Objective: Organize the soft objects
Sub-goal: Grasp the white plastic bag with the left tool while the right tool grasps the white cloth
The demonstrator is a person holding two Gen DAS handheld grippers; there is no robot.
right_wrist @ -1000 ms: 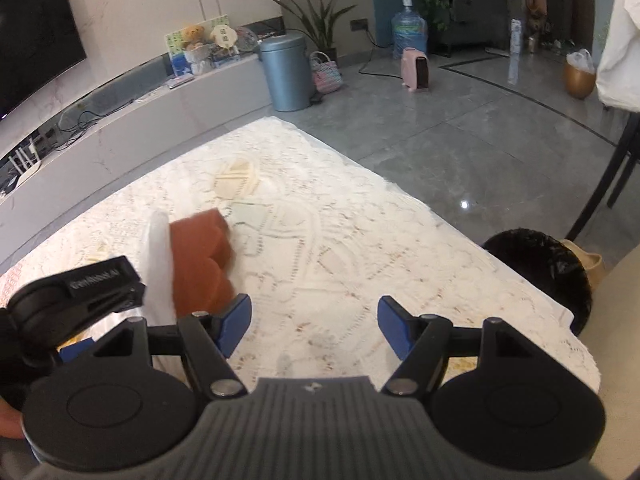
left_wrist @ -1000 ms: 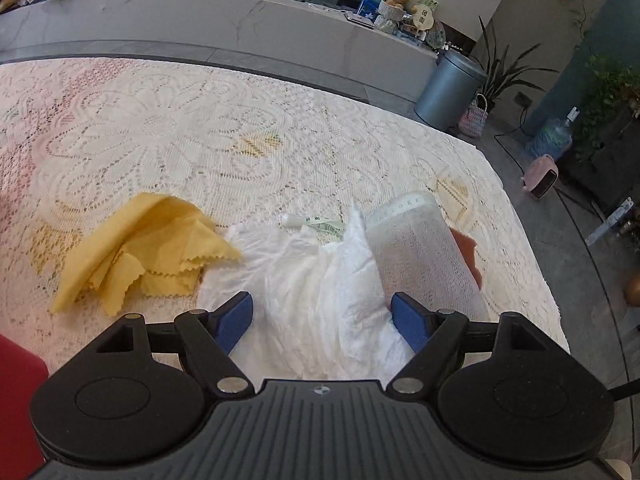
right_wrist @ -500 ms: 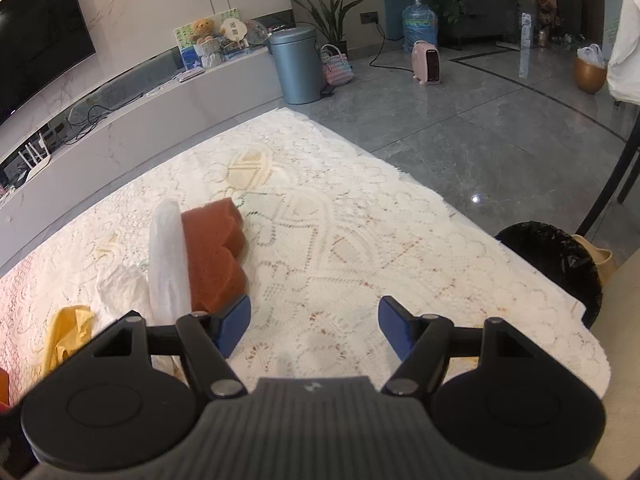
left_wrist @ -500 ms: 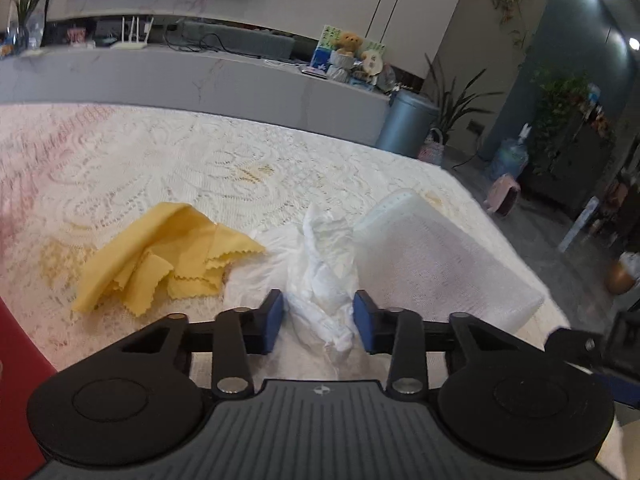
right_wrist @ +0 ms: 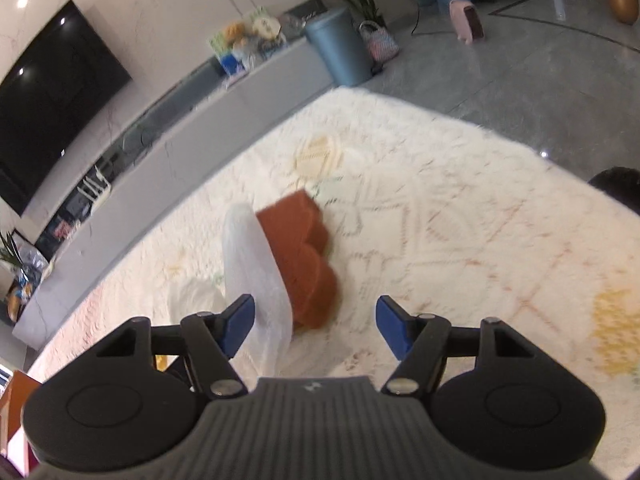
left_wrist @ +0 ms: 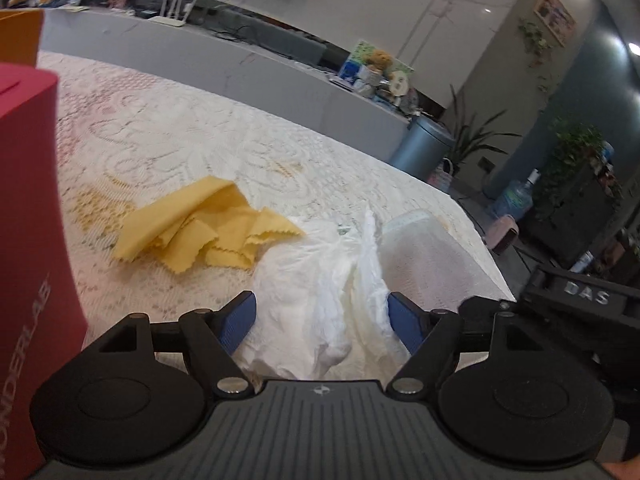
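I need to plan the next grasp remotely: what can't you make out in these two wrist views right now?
- Brown sponge: hidden in the left wrist view behind the white mesh pad.
- Crumpled white tissue: lower edge covered by the left gripper body; contact with fingers unclear.
- Red box: cut off by the left edge.
- Right wrist view: motion-blurred; right gripper open.

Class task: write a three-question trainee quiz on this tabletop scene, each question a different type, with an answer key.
1. True or false: the left gripper is open around the white cloth.
2. Which lies beside the white foam sheet? A) yellow cloth B) brown sponge C) red box
3. Fill in: the right gripper is ____.

Key: 1 true; 2 B; 3 open
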